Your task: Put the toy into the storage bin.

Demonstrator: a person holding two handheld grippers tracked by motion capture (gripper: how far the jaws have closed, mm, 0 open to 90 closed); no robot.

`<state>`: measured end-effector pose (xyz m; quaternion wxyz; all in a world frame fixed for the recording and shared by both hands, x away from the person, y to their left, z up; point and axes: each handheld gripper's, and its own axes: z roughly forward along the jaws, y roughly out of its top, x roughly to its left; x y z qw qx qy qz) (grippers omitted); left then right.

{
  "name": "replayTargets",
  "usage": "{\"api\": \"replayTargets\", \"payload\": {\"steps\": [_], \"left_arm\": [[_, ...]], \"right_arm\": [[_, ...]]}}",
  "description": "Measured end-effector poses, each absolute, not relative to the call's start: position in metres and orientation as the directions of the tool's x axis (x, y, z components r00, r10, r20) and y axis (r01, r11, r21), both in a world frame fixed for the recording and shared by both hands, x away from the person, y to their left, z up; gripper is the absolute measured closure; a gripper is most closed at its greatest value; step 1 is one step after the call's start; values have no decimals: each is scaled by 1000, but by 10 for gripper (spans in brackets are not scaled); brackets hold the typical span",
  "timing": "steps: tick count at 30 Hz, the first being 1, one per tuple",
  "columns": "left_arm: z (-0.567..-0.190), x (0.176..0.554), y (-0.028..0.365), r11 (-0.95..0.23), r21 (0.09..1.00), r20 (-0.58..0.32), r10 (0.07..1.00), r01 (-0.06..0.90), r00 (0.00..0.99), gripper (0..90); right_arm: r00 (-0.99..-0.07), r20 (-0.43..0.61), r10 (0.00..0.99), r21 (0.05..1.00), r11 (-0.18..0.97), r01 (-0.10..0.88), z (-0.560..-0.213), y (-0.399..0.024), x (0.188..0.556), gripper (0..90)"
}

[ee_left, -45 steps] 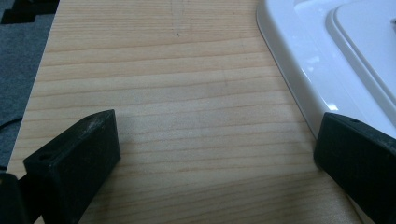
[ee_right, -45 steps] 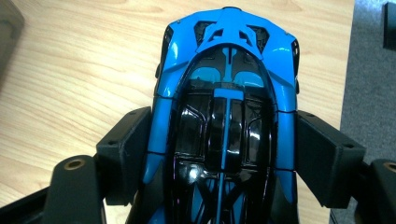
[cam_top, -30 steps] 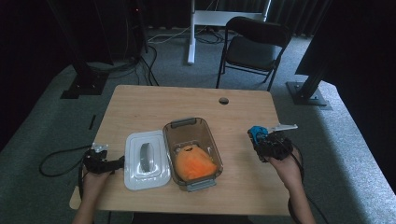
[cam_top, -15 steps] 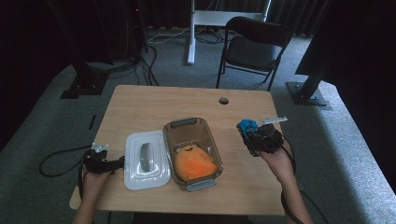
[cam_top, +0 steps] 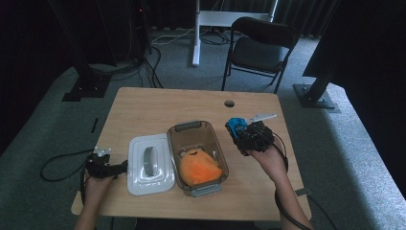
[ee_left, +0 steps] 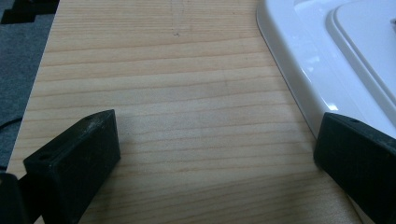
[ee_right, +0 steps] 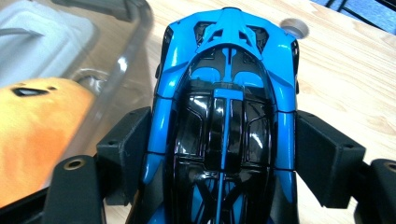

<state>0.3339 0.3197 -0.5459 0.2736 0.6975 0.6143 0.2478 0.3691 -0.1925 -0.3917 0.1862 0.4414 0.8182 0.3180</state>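
Observation:
A blue and black toy car [ee_right: 224, 112] sits clamped between the pads of my right gripper [ee_right: 224, 154], which is shut on its sides. In the high view the toy car [cam_top: 235, 126] and right gripper [cam_top: 246, 136] hang just right of a clear plastic container [cam_top: 210, 139] holding an orange plush toy [cam_top: 198, 166]. The container's white lid [cam_top: 148, 163] lies flat to its left. My left gripper [cam_top: 115, 168] rests low at the table's left front, its jaws open on bare wood [ee_left: 187, 121], the lid's edge [ee_left: 299, 70] beside the right jaw.
The wooden table [cam_top: 167, 108] has a round cable hole [cam_top: 229, 103] at the back right. A black chair [cam_top: 261, 45] and stand bases sit on the carpet beyond. Cables trail off the table's left and right front edges.
My right gripper has carried the toy car left and a little up, from the table's right side to the container's right rim. The left gripper has stayed put.

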Motion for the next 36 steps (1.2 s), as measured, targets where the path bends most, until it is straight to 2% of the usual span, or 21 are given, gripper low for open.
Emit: {"api": "replayTargets", "payload": {"steps": [23, 36], "left_arm": [[-546, 333, 320, -97, 685, 9, 992, 722, 125, 7], [-546, 333, 320, -97, 685, 8, 992, 722, 125, 7]], "right_arm": [[-651, -18, 759, 689, 481, 542, -377, -112, 374, 249], [-692, 2, 722, 674, 510, 534, -383, -83, 376, 249]]}}
